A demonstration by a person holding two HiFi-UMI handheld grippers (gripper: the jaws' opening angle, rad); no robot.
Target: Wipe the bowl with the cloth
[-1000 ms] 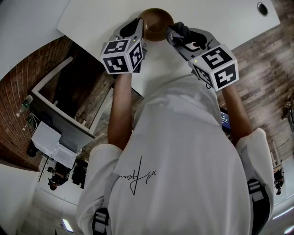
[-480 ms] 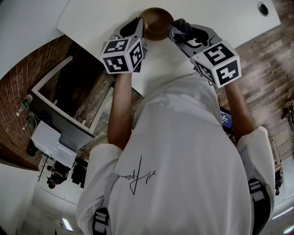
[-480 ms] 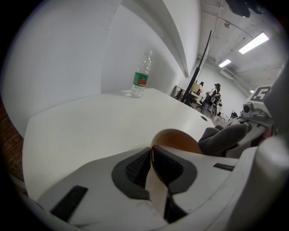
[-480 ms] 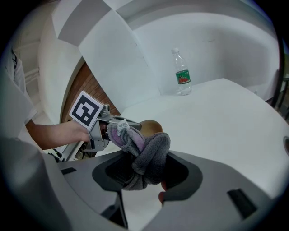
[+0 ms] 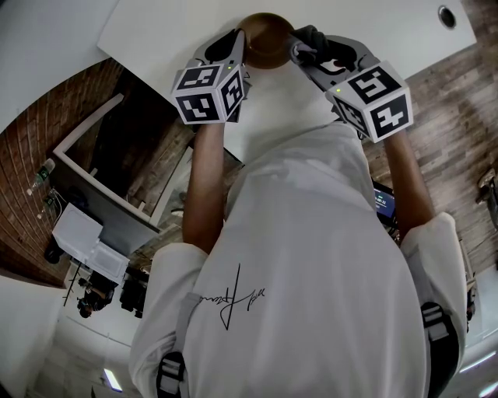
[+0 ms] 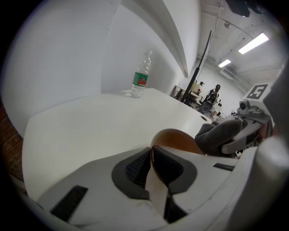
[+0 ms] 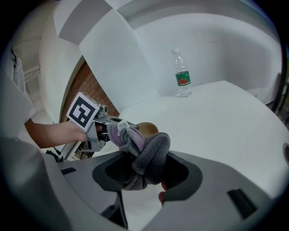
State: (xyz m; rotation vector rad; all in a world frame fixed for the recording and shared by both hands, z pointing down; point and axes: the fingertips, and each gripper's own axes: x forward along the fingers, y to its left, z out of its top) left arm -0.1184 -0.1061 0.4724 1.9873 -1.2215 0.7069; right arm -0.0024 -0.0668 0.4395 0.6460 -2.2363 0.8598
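A brown bowl [image 5: 267, 37] is held up over the white table, near the top of the head view. My left gripper [image 5: 243, 48] is shut on the bowl's rim [image 6: 153, 158]; the bowl's orange-brown inside [image 6: 178, 140] shows just past its jaws. My right gripper [image 5: 299, 50] is shut on a bunched grey and lilac cloth [image 7: 146, 153], which sits against the bowl [image 7: 146, 128]. The cloth [image 6: 221, 133] also shows at the right of the left gripper view, at the bowl's edge. Most of the bowl is hidden behind the cloth in the right gripper view.
A clear water bottle [image 6: 141, 76] with a green label stands at the far side of the white table [image 6: 81, 122]; the bottle [image 7: 182, 74] also shows in the right gripper view. A round hole [image 5: 444, 14] sits in the tabletop's far right corner. People stand in the background [image 6: 212, 95].
My right gripper with the cloth has shifted slightly up and right along the bowl. The left gripper and the bowl have stayed still.
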